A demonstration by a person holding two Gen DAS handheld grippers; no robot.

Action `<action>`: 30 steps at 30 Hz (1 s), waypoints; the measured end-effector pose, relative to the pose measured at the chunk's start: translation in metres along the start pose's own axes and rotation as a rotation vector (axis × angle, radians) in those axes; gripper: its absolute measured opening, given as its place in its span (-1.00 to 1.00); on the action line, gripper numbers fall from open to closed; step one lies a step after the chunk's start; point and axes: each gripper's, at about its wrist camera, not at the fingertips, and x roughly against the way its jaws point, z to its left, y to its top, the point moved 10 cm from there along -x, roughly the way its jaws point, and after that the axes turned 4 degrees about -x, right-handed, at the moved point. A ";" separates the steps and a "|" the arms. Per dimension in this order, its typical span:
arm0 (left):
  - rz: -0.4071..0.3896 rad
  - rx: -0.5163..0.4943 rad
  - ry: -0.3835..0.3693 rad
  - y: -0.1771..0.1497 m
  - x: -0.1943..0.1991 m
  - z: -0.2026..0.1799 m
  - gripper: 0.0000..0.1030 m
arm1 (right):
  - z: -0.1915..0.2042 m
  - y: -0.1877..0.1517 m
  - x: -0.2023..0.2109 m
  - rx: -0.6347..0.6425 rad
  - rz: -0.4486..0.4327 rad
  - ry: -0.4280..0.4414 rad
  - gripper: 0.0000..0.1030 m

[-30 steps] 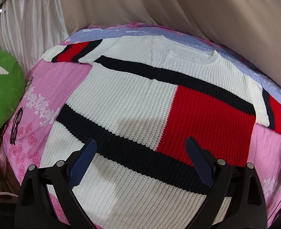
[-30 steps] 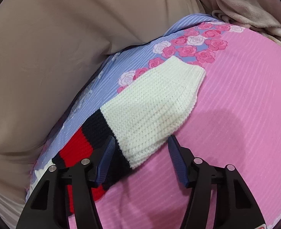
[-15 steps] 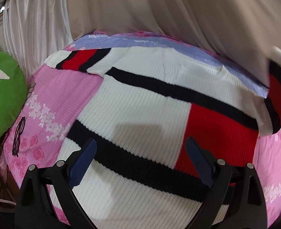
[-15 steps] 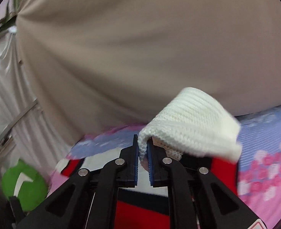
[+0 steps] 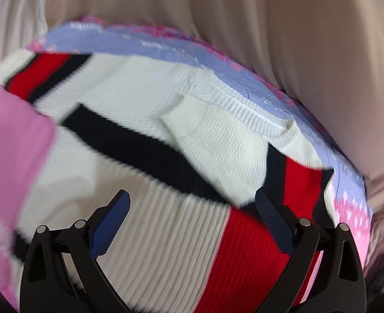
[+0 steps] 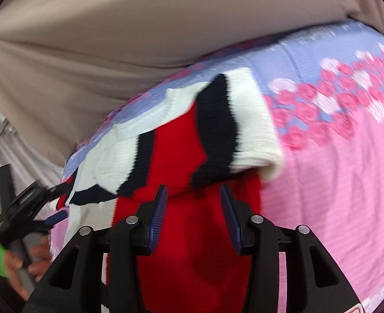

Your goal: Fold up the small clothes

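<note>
Pink and lilac rose-printed bedspread (image 6: 335, 182): bears the garment; beige curtain (image 5: 270, 26) behind.

White knitted sweater with navy stripes and red block (image 5: 139, 120): lies flat on the bedspread, one striped sleeve (image 6: 218, 130) folded in across the chest, its white cuff (image 5: 218, 143) below the ribbed collar.

Left gripper (image 5: 192, 208): fingers spread wide above the sweater, nothing between them.

Right gripper (image 6: 194, 203): jaws opening, clear of the sleeve, nothing pinched.

Containers: cannot tell of any.

Home bedroom, floral pink bedspread (image 6: 348, 182), beige curtain (image 6: 113, 39) behind
</note>
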 end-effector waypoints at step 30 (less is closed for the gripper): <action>-0.039 0.003 0.092 -0.002 -0.048 0.016 -0.83 | -0.014 0.007 0.002 0.017 -0.073 -0.090 -0.73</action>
